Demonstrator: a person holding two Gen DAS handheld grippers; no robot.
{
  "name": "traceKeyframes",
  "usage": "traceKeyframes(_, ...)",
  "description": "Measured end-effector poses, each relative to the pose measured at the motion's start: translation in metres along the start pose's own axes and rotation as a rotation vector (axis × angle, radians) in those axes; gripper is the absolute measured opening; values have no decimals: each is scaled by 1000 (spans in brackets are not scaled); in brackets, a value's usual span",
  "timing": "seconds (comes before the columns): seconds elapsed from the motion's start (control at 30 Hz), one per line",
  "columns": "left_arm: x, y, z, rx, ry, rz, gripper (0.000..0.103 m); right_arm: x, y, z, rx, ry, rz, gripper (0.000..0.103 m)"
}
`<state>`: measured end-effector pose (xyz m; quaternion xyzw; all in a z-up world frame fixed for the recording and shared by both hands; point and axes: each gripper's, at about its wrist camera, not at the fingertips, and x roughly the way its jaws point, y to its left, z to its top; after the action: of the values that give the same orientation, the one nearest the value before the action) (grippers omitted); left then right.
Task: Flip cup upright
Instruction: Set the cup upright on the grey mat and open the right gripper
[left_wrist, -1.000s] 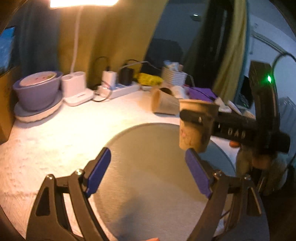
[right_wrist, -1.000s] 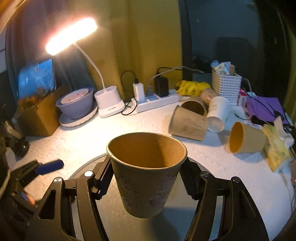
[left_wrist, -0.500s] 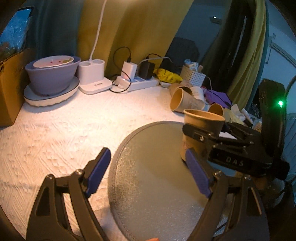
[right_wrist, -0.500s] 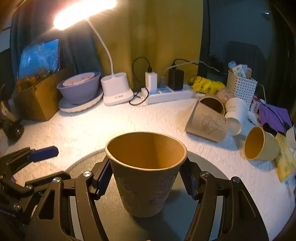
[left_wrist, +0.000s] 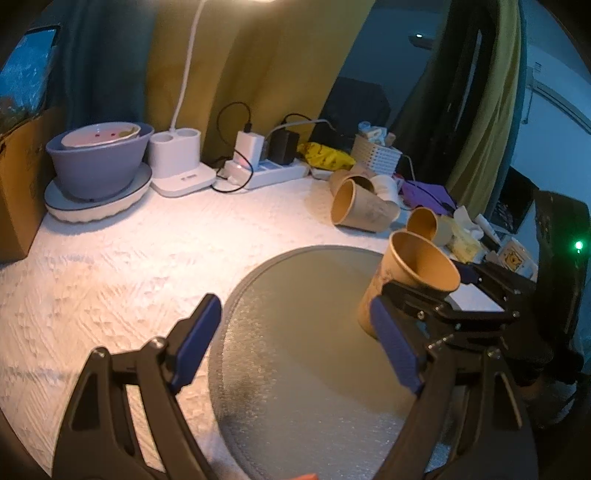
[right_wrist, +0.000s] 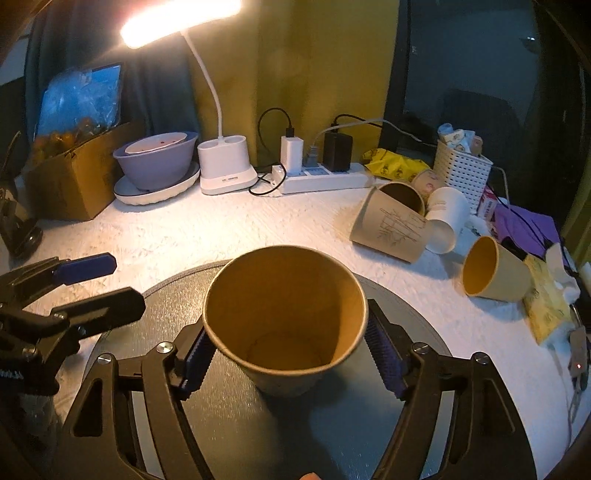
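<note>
Right gripper (right_wrist: 291, 354) pinches the mouth-up cup (right_wrist: 286, 317) (left gripper (left_wrist: 295, 347) spread, empty) over the mat (right_wrist: 424, 339).

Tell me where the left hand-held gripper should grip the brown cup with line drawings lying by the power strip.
Judging from its pose, grip the brown cup with line drawings across its side wall, near the middle. It lies on its side, so come down from above with the left hand-held gripper, fingers straddling the wall. Avoid the far side: the white cup rests against it.

Right gripper (right_wrist: 291, 354) clasps the upright cup (right_wrist: 286, 321) over the round mat (right_wrist: 417, 306).
</note>
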<state>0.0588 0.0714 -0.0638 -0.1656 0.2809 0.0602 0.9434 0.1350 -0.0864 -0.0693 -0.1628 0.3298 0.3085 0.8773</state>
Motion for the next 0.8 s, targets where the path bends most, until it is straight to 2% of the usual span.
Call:
traceKeyframes(0.23, -9, -10, -2, 49, -37, -14, 84, -20, -6, -14, 40, 5, -2, 78)
traceKeyframes(0.8, -44, -52, -11, 222, -196, -65, 84, -87, -8, -36, 99, -39, -62, 78)
